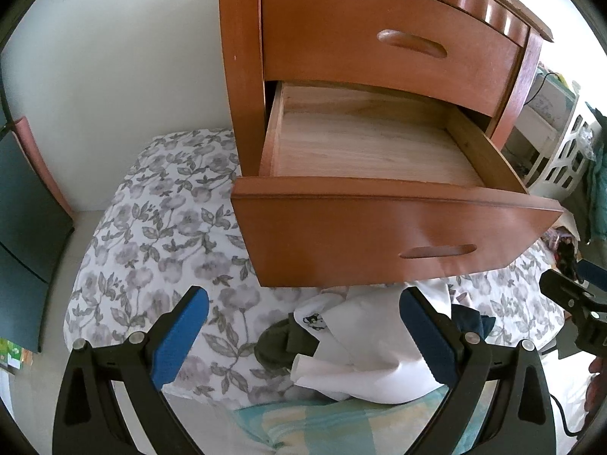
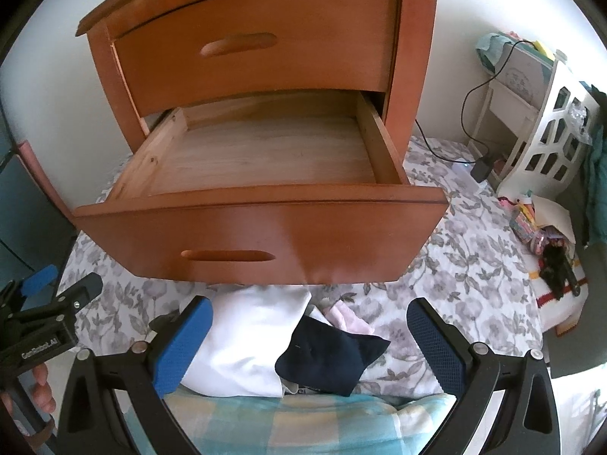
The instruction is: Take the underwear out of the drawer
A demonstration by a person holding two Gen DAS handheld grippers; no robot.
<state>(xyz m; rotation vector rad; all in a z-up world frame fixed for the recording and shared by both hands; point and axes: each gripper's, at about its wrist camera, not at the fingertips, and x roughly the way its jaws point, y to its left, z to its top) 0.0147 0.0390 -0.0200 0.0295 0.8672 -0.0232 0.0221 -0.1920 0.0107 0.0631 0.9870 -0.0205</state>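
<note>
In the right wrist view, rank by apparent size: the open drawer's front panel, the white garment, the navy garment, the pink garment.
1. Open drawer's front panel, largest.
2. White garment, partly hidden by a finger.
3. Navy garment.
4. Pink garment, mostly covered, so unsure.
The garments lie nearer the camera, which inflates them.

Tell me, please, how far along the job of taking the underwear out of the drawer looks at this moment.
It looks essentially done. The lower drawer stands pulled out and its bare wooden bottom shows nothing inside. A pile of garments, white, navy and pink, lies on the floral bedspread below it. Nothing is in hand: the left gripper and right gripper are both open and empty. At most, closing the drawer remains.
</note>
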